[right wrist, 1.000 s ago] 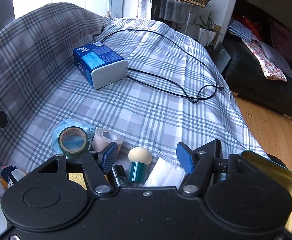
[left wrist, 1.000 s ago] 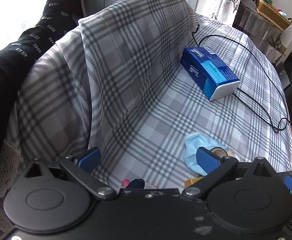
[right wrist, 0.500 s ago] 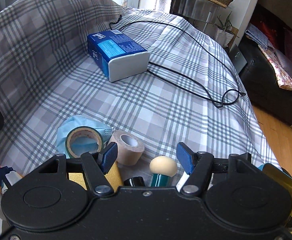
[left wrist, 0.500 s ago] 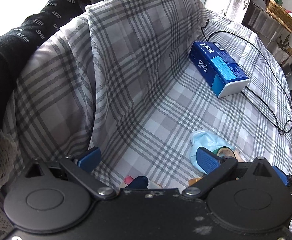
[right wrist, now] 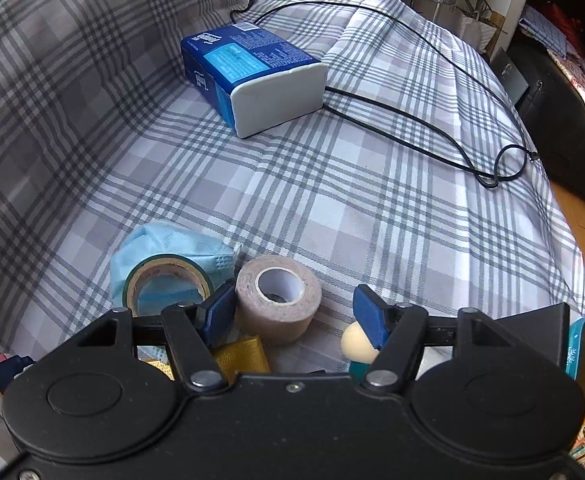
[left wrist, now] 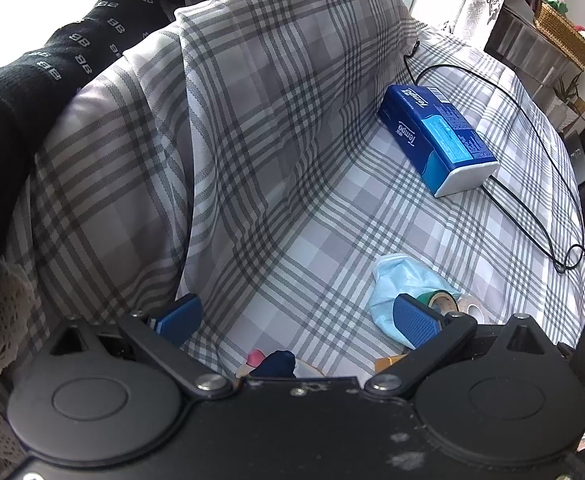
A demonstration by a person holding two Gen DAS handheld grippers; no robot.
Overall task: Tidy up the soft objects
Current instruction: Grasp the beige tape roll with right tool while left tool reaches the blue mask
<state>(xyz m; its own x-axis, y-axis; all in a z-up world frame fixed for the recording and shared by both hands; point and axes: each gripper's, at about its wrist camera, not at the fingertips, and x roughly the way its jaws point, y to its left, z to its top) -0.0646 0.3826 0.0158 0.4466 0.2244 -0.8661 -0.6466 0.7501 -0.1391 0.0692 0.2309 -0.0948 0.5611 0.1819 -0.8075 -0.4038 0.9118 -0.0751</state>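
- Since a second ago, my right tool [right wrist: 294, 310] has dropped closer to the beige tape roll [right wrist: 278, 296], jaws apart with the roll between them, not touching.
- My left tool [left wrist: 294, 314] has kept its place, jaws wide apart and empty.
- At its 2 o'clock, a crumpled blue face mask [left wrist: 402, 280] lies on the plaid-covered sofa [left wrist: 292, 220].

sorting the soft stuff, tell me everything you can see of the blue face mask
The mask is a light blue disposable one of thin non-woven fabric, crumpled into a loose heap rather than flat, with a quilted edge showing at its right. It lies on the plaid cloth, near the front. A green tape roll leans on it and hides its near part. No gripper touches it.
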